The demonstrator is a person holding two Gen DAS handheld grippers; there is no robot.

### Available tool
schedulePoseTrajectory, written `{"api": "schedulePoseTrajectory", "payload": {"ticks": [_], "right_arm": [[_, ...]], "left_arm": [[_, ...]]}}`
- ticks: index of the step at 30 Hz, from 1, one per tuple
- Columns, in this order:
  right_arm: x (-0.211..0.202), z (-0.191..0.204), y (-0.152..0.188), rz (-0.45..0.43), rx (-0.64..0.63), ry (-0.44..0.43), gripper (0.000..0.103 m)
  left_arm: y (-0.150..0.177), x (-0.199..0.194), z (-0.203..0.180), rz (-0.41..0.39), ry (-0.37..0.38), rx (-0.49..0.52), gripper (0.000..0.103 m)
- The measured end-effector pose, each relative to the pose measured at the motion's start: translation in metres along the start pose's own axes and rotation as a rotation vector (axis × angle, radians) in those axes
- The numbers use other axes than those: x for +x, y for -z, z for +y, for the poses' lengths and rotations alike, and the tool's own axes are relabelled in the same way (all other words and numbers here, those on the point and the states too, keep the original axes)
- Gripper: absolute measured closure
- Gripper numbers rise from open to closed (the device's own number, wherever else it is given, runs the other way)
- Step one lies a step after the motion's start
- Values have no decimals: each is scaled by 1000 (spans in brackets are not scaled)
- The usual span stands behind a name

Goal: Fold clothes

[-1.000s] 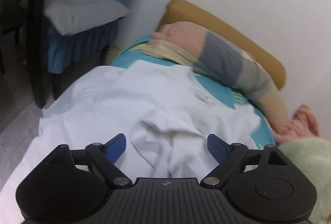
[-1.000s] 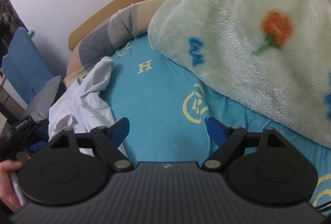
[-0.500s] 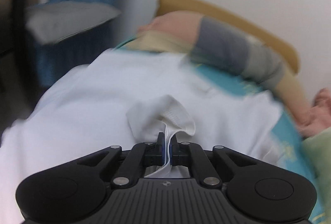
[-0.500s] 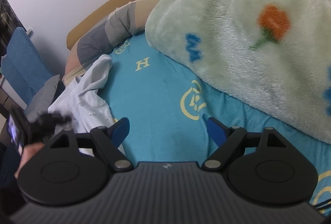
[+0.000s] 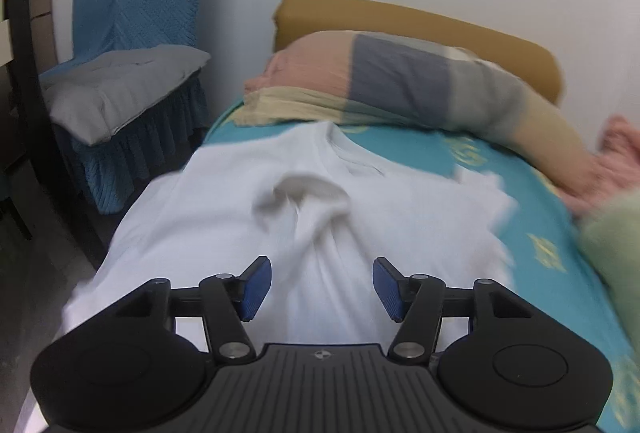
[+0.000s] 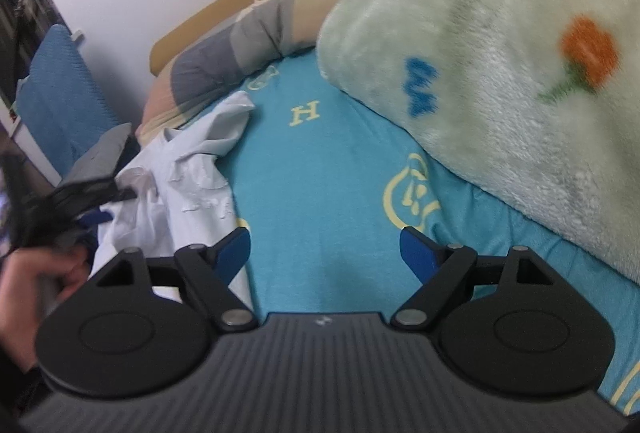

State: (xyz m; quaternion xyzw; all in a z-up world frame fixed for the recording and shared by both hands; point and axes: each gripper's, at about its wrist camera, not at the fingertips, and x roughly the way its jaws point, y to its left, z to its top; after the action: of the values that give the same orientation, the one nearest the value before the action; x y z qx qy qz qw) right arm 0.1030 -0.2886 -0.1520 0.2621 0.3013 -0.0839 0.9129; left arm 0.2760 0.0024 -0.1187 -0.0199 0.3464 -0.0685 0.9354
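A white T-shirt [image 5: 248, 217] lies spread on the teal bed sheet [image 5: 532, 217], with a raised fold near its middle. My left gripper [image 5: 322, 287] hovers over the shirt's near part; its jaws are opening and the blue pads stand apart from the cloth between them. In the right wrist view the same shirt [image 6: 192, 185] lies crumpled at the left, and the left gripper [image 6: 90, 219] shows there in a hand [image 6: 36, 285]. My right gripper [image 6: 326, 253] is open over bare teal sheet [image 6: 320, 169], nothing between its fingers.
A striped bolster pillow [image 5: 420, 89] lies along the tan headboard [image 5: 400, 21]. A green fleece blanket [image 6: 500, 53] covers the bed's right side. A pink cloth [image 5: 612, 161] sits by the pillow. A chair with blue cover and grey cushion [image 5: 120, 81] stands left of the bed.
The left gripper closed on a fold of the shirt, pulled it, then let go and now stands open. The shirt lies more spread out. The right gripper stayed put.
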Motion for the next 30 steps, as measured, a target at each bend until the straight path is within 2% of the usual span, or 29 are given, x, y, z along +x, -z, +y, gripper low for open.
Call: {"api": "schedulePoseTrajectory", "payload": {"ticks": [5, 7, 13, 16, 18, 21, 25, 28, 30], "right_arm": [[-17, 4, -1, -14, -34, -31, 19], [-27, 4, -1, -16, -46, -38, 20], [-78, -1, 2, -13, -54, -39, 20], [-118, -6, 5, -15, -22, -78, 20], [-147, -10, 7, -51, -1, -115, 19], [-180, -20, 15, -110, 40, -139, 19], [-189, -37, 30, -90, 108, -115, 18], [-178, -36, 31, -55, 117, -104, 18], [-172, -35, 32, -36, 113, -101, 18]], "left_arm": [[57, -125, 0, 82, 123, -74, 41], [83, -162, -5, 123, 168, -97, 41], [156, -215, -25, 256, 374, -167, 43], [182, -222, -37, 328, 466, -183, 45], [196, -222, -44, 370, 522, -193, 50], [211, -217, -51, 437, 560, -204, 50], [224, -192, -52, 504, 558, -237, 53], [224, -182, -53, 515, 606, -269, 77], [222, -179, -55, 514, 651, -278, 87]]}}
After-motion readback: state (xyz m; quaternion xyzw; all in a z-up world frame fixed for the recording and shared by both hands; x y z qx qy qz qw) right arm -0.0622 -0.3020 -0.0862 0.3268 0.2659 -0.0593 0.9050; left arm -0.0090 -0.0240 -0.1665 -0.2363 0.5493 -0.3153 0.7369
